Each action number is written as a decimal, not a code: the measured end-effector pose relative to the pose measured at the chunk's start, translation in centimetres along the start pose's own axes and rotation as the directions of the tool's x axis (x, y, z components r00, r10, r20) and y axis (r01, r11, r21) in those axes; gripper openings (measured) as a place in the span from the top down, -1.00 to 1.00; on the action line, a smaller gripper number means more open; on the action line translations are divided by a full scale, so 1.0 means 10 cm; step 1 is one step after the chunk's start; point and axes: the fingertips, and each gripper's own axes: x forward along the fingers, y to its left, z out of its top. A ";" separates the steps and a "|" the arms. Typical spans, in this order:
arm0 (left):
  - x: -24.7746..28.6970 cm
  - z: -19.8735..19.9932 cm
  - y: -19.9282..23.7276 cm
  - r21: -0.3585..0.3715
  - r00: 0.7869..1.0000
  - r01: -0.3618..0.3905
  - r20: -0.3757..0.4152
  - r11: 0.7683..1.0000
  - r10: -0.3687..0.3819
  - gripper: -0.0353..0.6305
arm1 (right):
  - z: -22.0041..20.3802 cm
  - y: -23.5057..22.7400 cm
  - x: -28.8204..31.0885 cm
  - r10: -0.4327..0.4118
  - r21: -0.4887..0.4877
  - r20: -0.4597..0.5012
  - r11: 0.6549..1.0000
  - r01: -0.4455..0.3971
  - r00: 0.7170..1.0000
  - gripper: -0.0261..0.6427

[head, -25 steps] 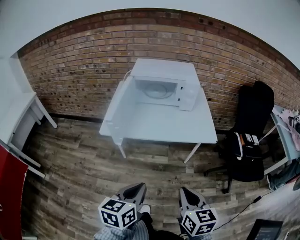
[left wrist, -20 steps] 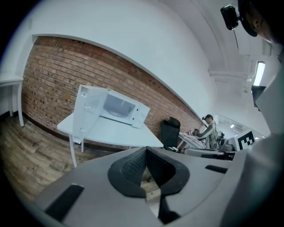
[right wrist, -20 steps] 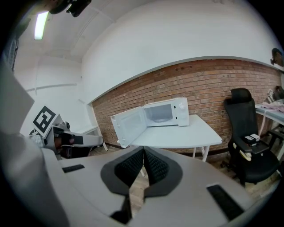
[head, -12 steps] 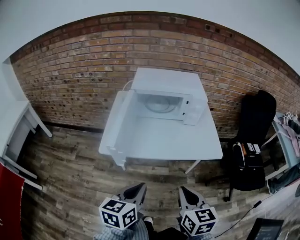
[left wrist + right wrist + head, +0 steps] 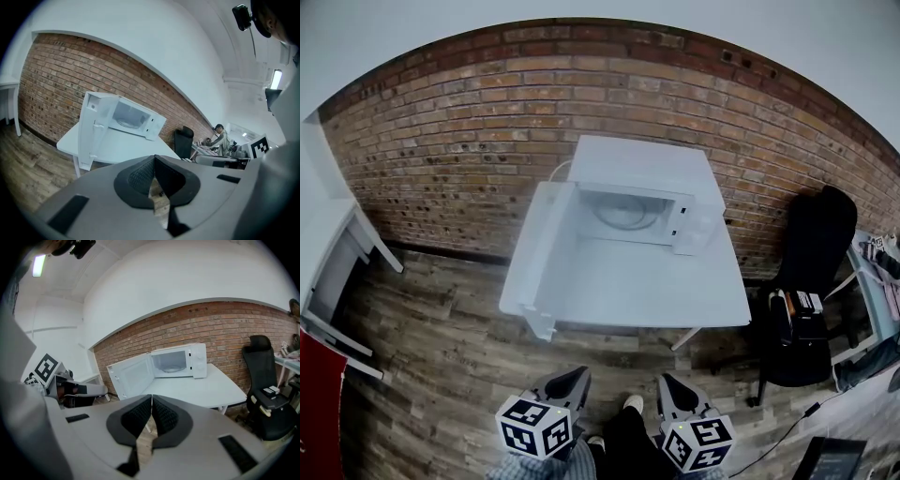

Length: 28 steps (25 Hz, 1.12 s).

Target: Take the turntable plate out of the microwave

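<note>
Both claws were shut and empty. The left claw (image 5: 570,379) and the right claw (image 5: 668,384) sat side by side at the foot of the head view, at about 6 o'clock from the worktop (image 5: 675,291) and well apart from it. Each was a smooth grey moulded shell, and behind each rode a marker cube (image 5: 534,427) printed with black-and-white squares. In each claw's own view the dark, cross-hatched pads (image 5: 140,174) met tip to tip with nothing between them. The worktop was a plain white rectangular slab on thin white legs. At its 12 o'clock end stood the microwave (image 5: 642,192), a boxy white oven with its back towards the brick wall (image 5: 469,122), whose red-brown courses looked rough and pitted. The flat white door (image 5: 539,262) was hinged on the oven's 9 o'clock side. It stood swung wide open, reaching towards 6 o'clock along the worktop's 9 o'clock edge. The turntable plate (image 5: 628,214), a round, pale, glassy-looking disc, lay flat on the floor of the open cavity, inside the microwave. Neither claw was anywhere near it. The right gripper view showed the same disc low in the cavity, with a white control panel at the oven's 3 o'clock side. The floor (image 5: 441,356) was laid in weathered grey-brown wood-grain planks. A black padded office chair (image 5: 811,272) stood at 3 o'clock from the worktop.
</note>
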 end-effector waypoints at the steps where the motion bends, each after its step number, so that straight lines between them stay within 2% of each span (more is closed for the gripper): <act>1: 0.01 0.01 0.02 -0.002 1.000 -0.004 0.001 1.000 0.004 0.88 | 0.00 -0.01 0.02 0.003 -0.003 -0.002 1.000 -0.003 1.000 0.87; 12: 0.44 0.16 0.26 -0.031 0.999 -0.051 -0.002 0.998 0.051 0.88 | 0.13 -0.22 0.61 0.069 -0.008 -0.027 0.998 -0.069 0.997 0.87; 20: 1.24 0.52 0.34 -0.047 0.998 -0.070 -0.008 0.996 0.070 0.88 | 0.46 -0.84 1.21 0.096 -0.001 -0.052 0.995 -0.096 0.994 0.87; 28: 1.98 1.02 0.48 -0.086 0.992 -0.127 0.010 0.988 0.128 0.88 | 0.97 -1.37 1.89 0.164 -0.008 -0.059 0.986 -0.165 0.985 0.87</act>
